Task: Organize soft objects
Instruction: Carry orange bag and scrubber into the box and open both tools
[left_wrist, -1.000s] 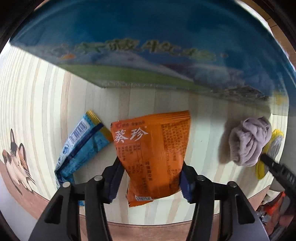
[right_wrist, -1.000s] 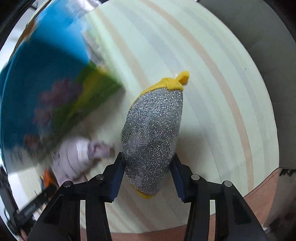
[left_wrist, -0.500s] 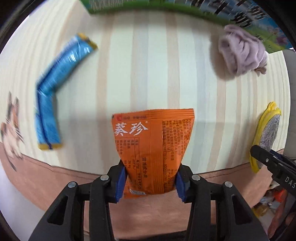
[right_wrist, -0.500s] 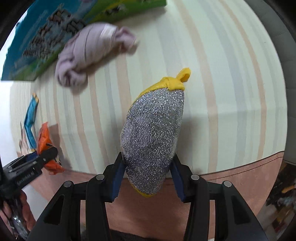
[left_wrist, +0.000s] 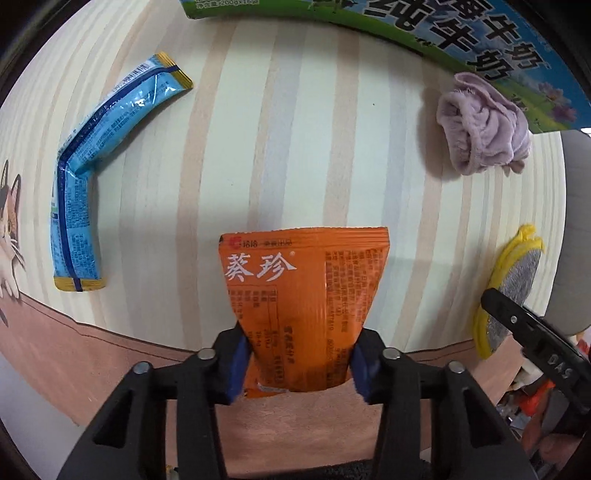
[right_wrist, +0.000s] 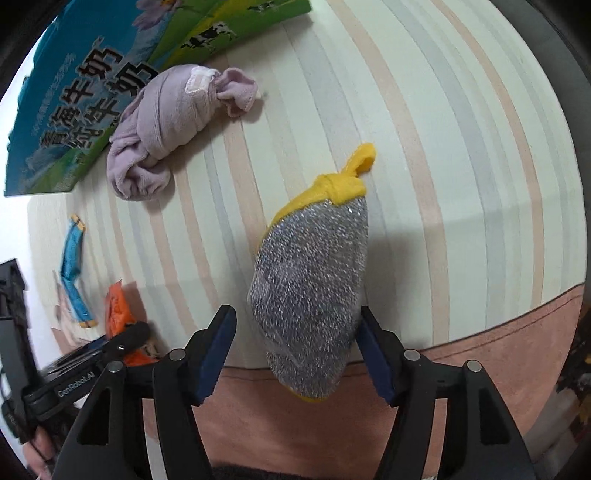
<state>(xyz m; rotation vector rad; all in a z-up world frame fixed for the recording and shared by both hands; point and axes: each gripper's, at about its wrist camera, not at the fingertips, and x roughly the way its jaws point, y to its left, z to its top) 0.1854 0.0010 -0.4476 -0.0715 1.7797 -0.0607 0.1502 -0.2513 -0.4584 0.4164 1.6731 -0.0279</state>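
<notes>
My left gripper is shut on an orange snack packet, held at its lower end over the near edge of the striped table. My right gripper has its jaws spread wider than the silver-and-yellow scrub pad between them, with a gap on the left side. The pad also shows in the left wrist view. A lilac cloth bundle lies at the back right, also in the right wrist view. A bent blue sachet lies at the left.
A blue-and-green milk carton box lies flat along the back of the table, also in the right wrist view. A cat picture marks the table's left edge. The brown table rim runs along the front.
Both grippers drew back toward the near table edge, carrying the packet and the pad. The right jaws have spread apart from the scrub pad. The left stays shut on the packet.
</notes>
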